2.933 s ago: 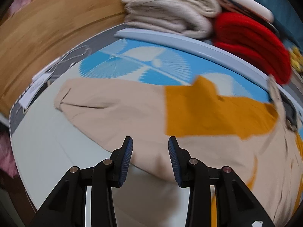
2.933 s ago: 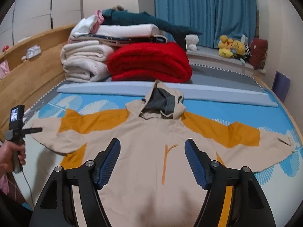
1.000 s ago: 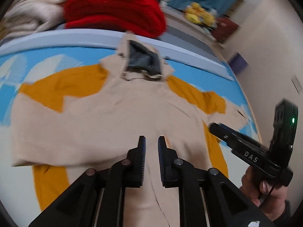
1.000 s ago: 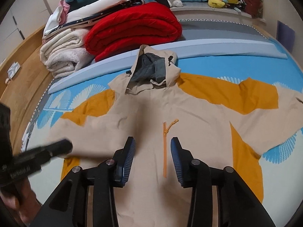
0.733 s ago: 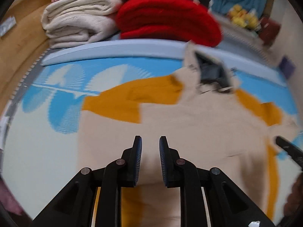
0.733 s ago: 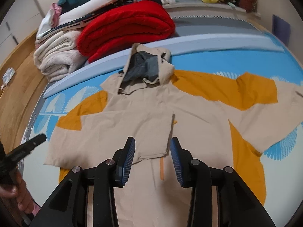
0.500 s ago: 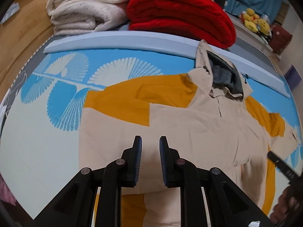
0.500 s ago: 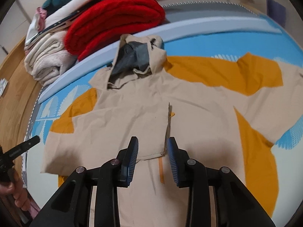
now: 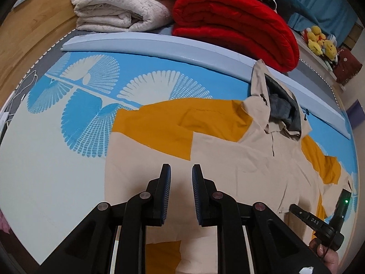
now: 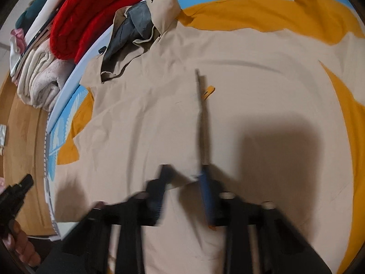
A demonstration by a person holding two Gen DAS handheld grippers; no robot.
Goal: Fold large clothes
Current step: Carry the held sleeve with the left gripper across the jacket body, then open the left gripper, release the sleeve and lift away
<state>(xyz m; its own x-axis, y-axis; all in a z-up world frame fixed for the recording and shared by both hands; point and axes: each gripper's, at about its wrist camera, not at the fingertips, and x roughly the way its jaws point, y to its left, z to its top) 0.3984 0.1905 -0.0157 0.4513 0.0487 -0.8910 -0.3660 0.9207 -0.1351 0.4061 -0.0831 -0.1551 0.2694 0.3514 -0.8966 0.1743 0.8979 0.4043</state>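
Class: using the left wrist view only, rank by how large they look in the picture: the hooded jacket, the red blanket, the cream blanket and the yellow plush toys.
1. Hooded jacket, spread widest and nearest.
2. Red blanket.
3. Cream blanket; close to the red one and partly cropped, so this order is unsure.
4. Yellow plush toys, smallest, though also farthest.

The left gripper [image 9: 181,182] points forward and down, its jaws parted by a narrow gap, nothing between them. The right gripper [image 10: 184,191] is blurred, jaws apart, tilted downward.
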